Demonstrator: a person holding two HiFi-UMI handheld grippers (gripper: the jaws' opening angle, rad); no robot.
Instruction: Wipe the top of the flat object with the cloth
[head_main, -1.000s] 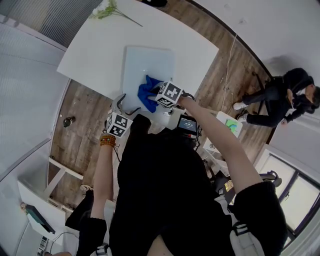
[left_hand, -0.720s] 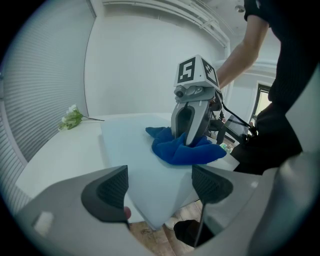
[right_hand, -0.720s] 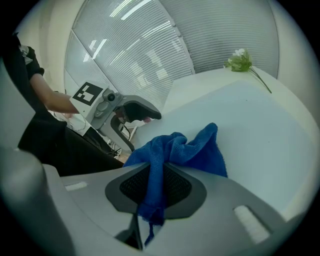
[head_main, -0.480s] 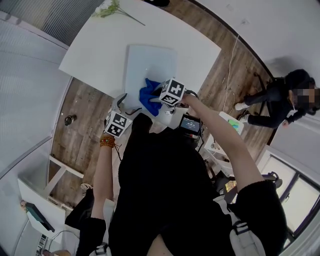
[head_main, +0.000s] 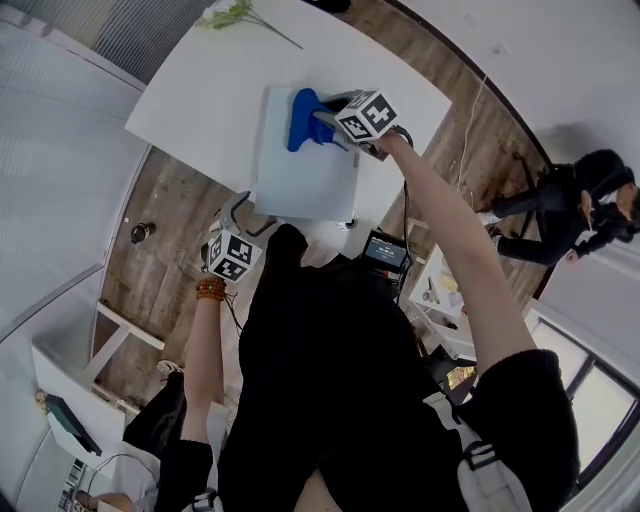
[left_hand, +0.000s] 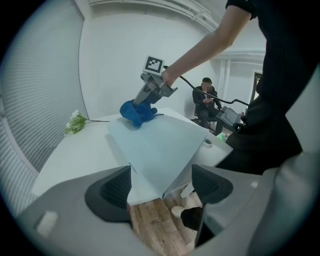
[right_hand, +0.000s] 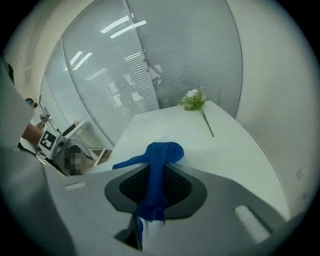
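A pale blue flat board (head_main: 305, 160) lies on the white table (head_main: 200, 90), its near corner past the table edge (left_hand: 160, 150). My right gripper (head_main: 330, 125) is shut on a blue cloth (head_main: 303, 118) and presses it on the board's far end. In the right gripper view the blue cloth (right_hand: 157, 172) runs between the closed jaws. My left gripper (head_main: 240, 215) is open, held off the table's near edge below the board; in its own view the left gripper (left_hand: 160, 187) has only floor and the board corner between its pads. The cloth (left_hand: 136, 113) also shows there.
A flower sprig (head_main: 245, 18) lies at the table's far side, also seen as a sprig (right_hand: 196, 102). A small device with a screen (head_main: 382, 252) sits near the table's right corner. A seated person (head_main: 575, 205) is off to the right. Wooden floor (head_main: 170, 215) surrounds the table.
My right gripper has carried the cloth from the board's near end to its far end. The left gripper has drawn back slightly from the table edge.
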